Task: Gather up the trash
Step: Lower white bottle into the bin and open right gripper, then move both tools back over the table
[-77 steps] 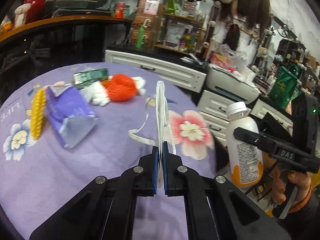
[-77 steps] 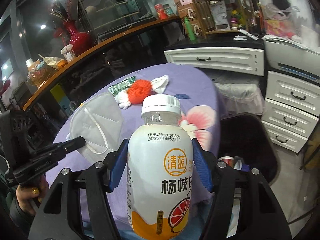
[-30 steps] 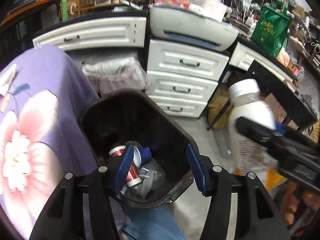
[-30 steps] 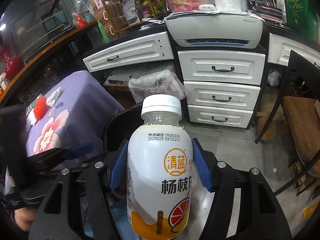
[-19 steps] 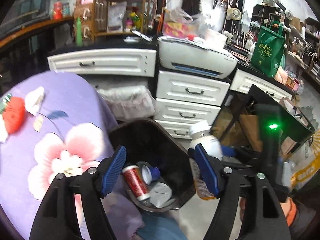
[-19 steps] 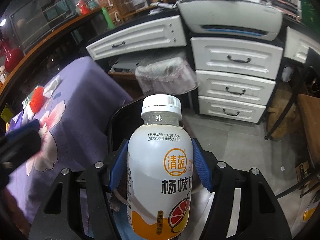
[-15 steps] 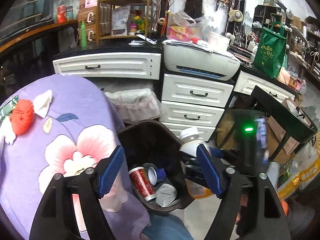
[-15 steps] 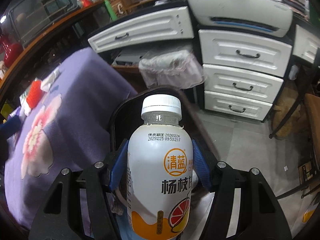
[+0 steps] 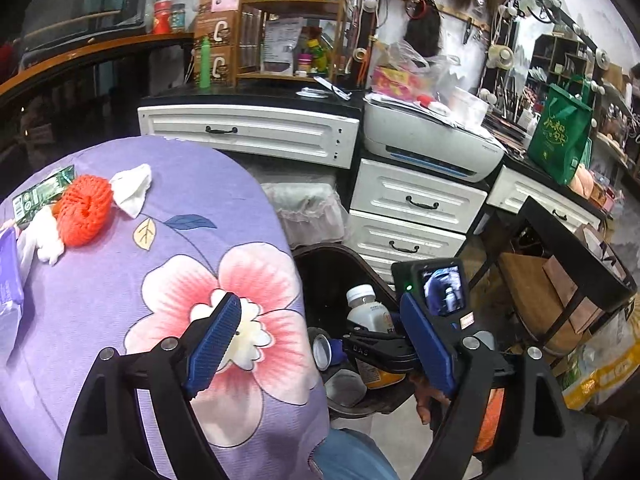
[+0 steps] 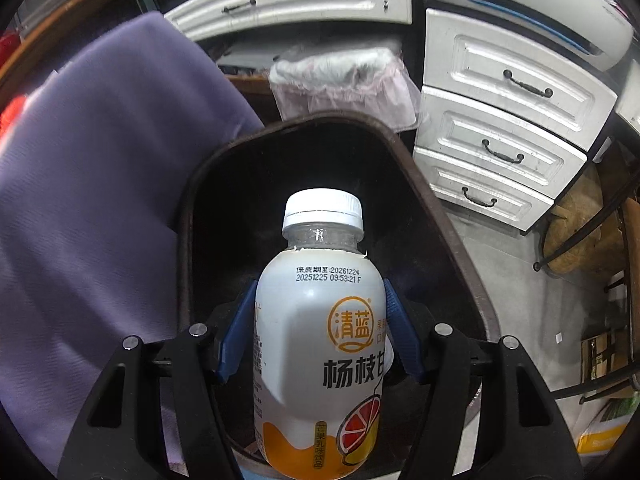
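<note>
My right gripper (image 10: 318, 340) is shut on a white drink bottle (image 10: 320, 344) with an orange label and holds it over the mouth of the dark trash bin (image 10: 448, 232). The same bottle (image 9: 366, 312) shows in the left wrist view, above the bin (image 9: 320, 264) beside the table. My left gripper (image 9: 324, 344) is open and empty, above the table's edge and the bin. On the purple flowered tablecloth (image 9: 120, 272) lie an orange net ball (image 9: 82, 210), white tissues (image 9: 132, 188) and a green packet (image 9: 42, 192).
White drawers (image 9: 416, 216) and a printer (image 9: 428, 140) stand behind the bin. A second bin with a pale liner (image 9: 308, 208) stands by the table. A black-framed stool (image 9: 560, 288) is at the right. A can and cups lie inside the dark bin (image 9: 328, 352).
My left gripper let go of the mask over the bin and drew back toward the table. My right gripper carried the bottle from beside the table to over the bin.
</note>
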Demonstrator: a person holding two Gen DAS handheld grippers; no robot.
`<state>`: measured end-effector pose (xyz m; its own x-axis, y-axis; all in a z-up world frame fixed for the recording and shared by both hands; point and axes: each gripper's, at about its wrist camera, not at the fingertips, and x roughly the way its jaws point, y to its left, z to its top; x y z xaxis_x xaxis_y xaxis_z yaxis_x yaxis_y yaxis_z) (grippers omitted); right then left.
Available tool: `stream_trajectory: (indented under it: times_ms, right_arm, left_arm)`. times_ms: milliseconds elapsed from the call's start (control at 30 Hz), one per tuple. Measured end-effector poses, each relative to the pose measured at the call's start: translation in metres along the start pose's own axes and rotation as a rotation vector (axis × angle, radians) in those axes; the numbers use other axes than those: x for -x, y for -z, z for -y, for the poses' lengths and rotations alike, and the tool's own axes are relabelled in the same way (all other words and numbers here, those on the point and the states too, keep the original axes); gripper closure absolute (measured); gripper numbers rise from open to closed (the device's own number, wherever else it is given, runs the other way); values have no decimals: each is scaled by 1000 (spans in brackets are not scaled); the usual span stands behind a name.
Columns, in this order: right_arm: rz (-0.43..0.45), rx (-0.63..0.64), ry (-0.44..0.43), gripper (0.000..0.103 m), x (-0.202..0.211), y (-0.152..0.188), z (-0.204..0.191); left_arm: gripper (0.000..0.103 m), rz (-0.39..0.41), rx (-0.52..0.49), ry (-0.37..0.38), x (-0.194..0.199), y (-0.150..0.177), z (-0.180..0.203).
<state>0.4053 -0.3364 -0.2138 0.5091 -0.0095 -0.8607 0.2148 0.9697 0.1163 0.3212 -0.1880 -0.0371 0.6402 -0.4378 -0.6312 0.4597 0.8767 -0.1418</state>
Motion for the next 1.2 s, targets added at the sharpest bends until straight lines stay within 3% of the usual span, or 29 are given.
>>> stream_trajectory:
  times_ms: [200,400,600,933,1200]
  right_arm:
    - [-30,5,23,37,-16,-1,-2]
    - [-7,-42,4,30,2,-2,-5]
    - [66,-23,-27,30,48,1,-17]
    - [287,90,-55,27,152,18,-48]
    - [381,230,-149,25,206,33,-107]
  left_arm:
    - [20,12,9,-1,6,-1,-7]
    - [15,28,10,-16,16,1,-9]
    - [12,48,16,-35,34,3,-17]
    - [7,91,17,-113,80,16,-51]
    - [6,111,13,-227,121,29,-94]
